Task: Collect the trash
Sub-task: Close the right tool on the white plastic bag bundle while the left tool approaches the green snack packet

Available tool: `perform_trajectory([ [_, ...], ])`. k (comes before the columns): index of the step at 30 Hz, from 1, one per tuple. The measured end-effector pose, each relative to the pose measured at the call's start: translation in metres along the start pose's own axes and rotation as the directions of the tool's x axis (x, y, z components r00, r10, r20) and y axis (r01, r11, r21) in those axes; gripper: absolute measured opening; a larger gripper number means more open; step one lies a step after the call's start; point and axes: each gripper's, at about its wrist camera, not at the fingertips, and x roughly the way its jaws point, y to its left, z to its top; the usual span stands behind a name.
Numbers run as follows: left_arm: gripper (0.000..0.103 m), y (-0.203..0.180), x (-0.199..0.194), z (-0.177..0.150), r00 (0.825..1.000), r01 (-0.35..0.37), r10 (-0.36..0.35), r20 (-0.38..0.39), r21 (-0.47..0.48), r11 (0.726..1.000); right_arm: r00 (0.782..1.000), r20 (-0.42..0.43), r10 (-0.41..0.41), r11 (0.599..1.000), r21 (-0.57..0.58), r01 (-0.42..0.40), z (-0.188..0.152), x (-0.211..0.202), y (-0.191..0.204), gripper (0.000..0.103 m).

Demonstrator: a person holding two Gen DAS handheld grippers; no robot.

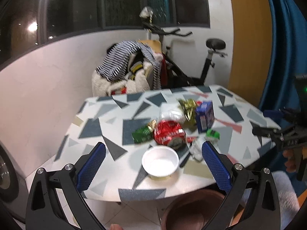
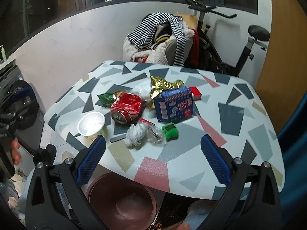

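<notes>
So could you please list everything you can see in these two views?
table: one, white with grey, pink and beige shapes, centre
cup: one, white, table's near left edge
can: one, red, crushed, beside cup
box: one, blue, mid table
small box: one, red, behind box
wrappers: green by the can, gold behind box
tissue: one, white, crumpled, near edge
green thing: one, right of tissue
bin: one, brown, under table's near edge
bike: one, black, behind table
clothes: a striped and white pile, behind table
left tool: open, blue pads
right tool: open, blue pads
</notes>
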Motion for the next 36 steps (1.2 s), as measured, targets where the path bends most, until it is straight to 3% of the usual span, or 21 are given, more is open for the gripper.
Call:
perform_trajectory([
  [5, 0.098, 0.003, 0.021, -0.015, 0.998, 0.033, -0.035, -0.053, -0.043, 0.999, 0.995, -0.062, 0.072, 0.995, 0.069, -0.068, -0.009, 0.028, -0.008, 0.098],
  [12, 0.098, 0.022, 0.051, -0.032, 0.992, 0.071, -0.085, -0.088, -0.145, 0.987, 0.995, -0.095, 0.023, 0.998, 0.065, -0.017, -0.009, 0.061, -0.011, 0.097],
  [22, 0.098, 0.014, 0.089, -0.047, 0.986, 0.096, -0.108, -0.130, -0.094, 0.991, 0.991, -0.112, 0.080, 0.994, 0.085, -0.070, -0.011, 0.096, -0.010, 0.097],
  [30, 0.097, 0.023, 0.102, -0.049, 0.980, 0.113, -0.137, -0.144, -0.160, 0.981, 0.960, -0.164, 0.226, 0.974, 0.066, -0.218, 0.001, 0.140, 0.021, 0.070],
  [36, 0.095, 0.027, 0.109, -0.054, 0.973, 0.126, -0.159, -0.165, -0.195, 0.973, 0.960, -0.231, 0.161, 0.986, 0.072, -0.148, 0.000, 0.173, 0.032, 0.066],
])
